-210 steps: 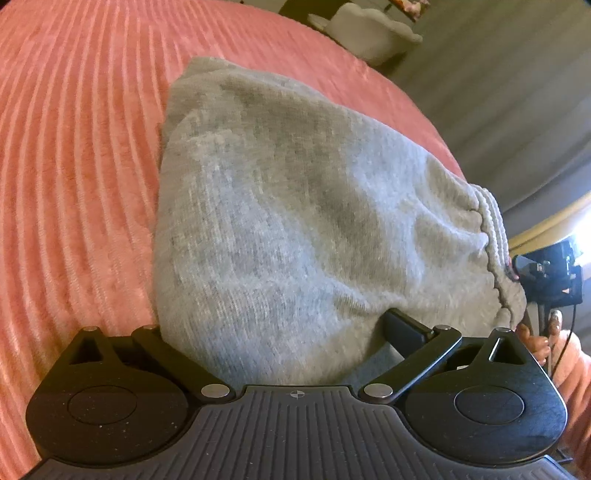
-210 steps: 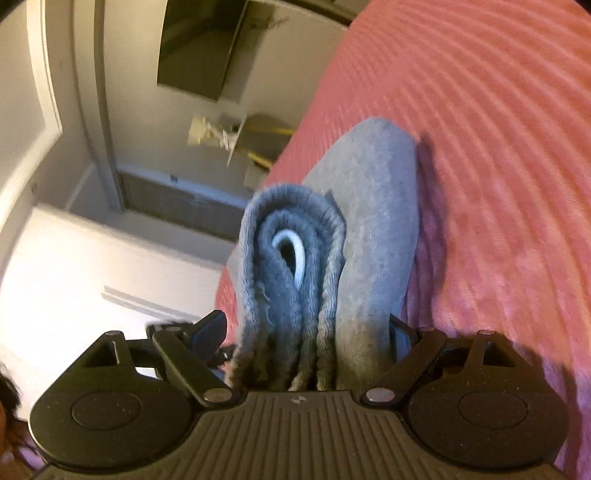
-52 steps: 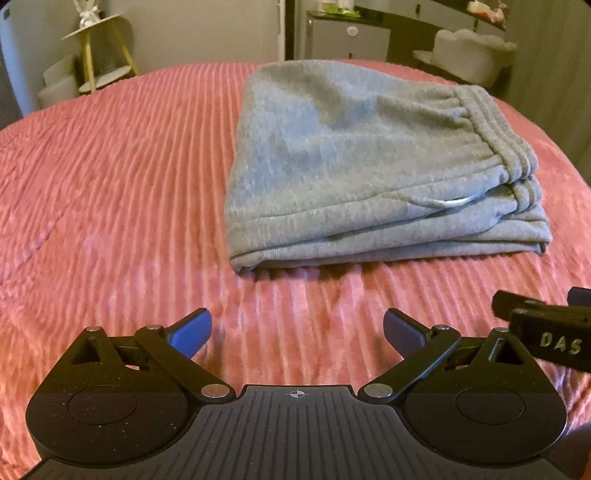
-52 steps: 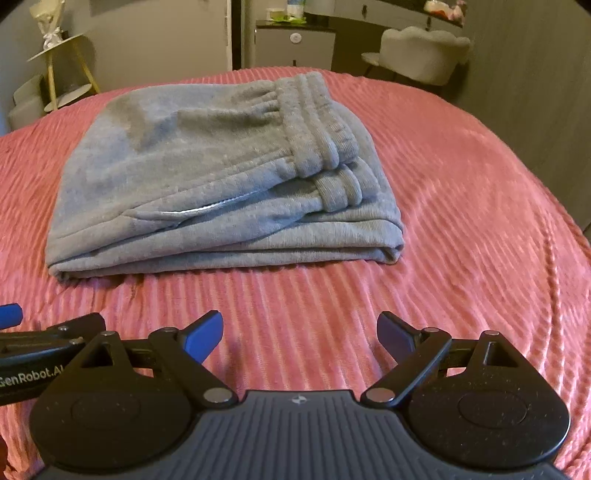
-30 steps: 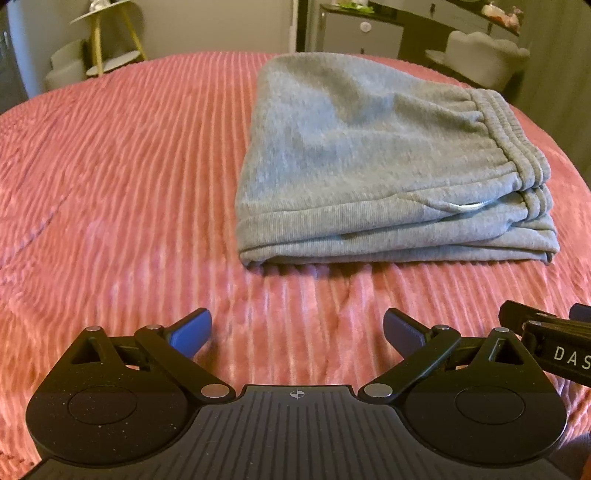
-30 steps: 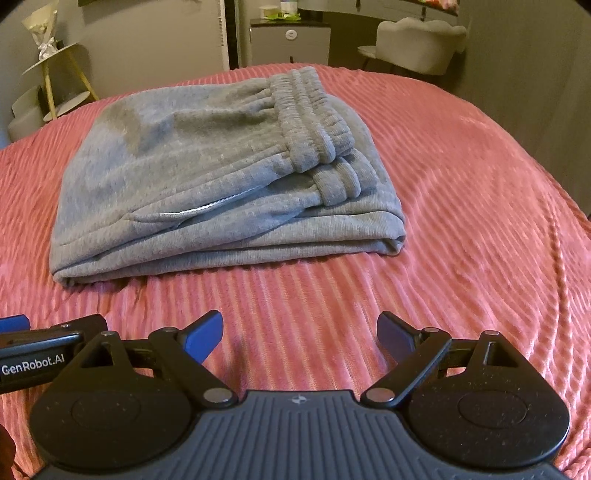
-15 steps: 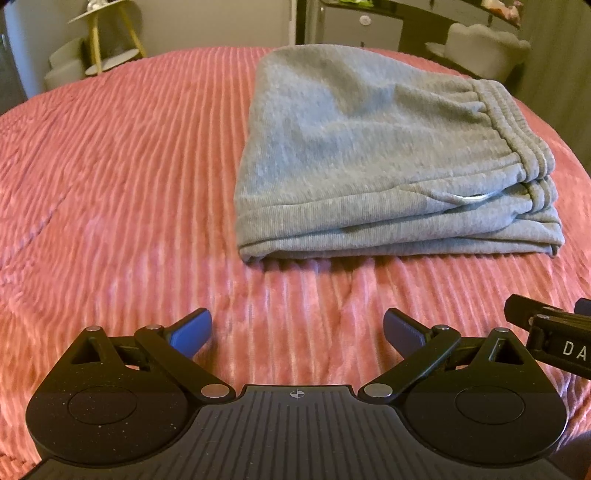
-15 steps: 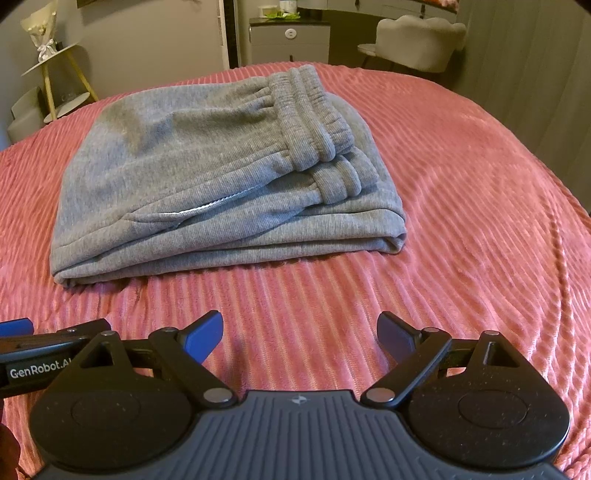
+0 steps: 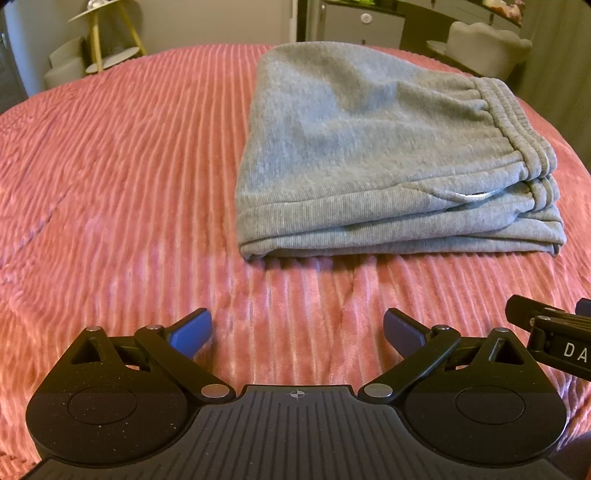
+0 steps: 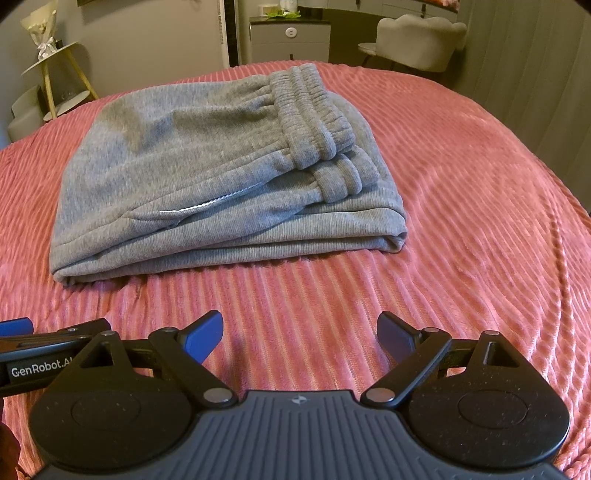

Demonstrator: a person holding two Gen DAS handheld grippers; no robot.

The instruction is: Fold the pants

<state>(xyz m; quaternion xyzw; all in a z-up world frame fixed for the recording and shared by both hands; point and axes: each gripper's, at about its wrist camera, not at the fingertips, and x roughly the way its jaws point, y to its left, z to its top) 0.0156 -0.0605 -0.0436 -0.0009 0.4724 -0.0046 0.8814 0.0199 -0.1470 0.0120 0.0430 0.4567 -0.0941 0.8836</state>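
Pants [image 9: 376,155], grey and soft, lie folded into a thick bundle on a pink ribbed bedspread [image 9: 122,177]. Several layers stack at the near edge, and the elastic waistband [image 10: 314,118] runs across the top on the right side of the bundle, with a second ribbed band just below it. A thin pale strip, maybe a drawstring or seam, though it is hard to tell, peeks from a fold [image 10: 207,203] near the middle.

Left gripper [image 9: 297,332] sits low over the bedspread, short of the pants, its jaws spread wide with nothing between them. Right gripper [image 10: 299,334] is held the same way, jaws released and empty, just beside the left one. Each camera catches the edge of the other tool.

Behind the bed stand a pale padded chair [image 10: 417,37], a small cabinet [image 10: 290,42] and a round side table on yellow legs [image 9: 107,33].
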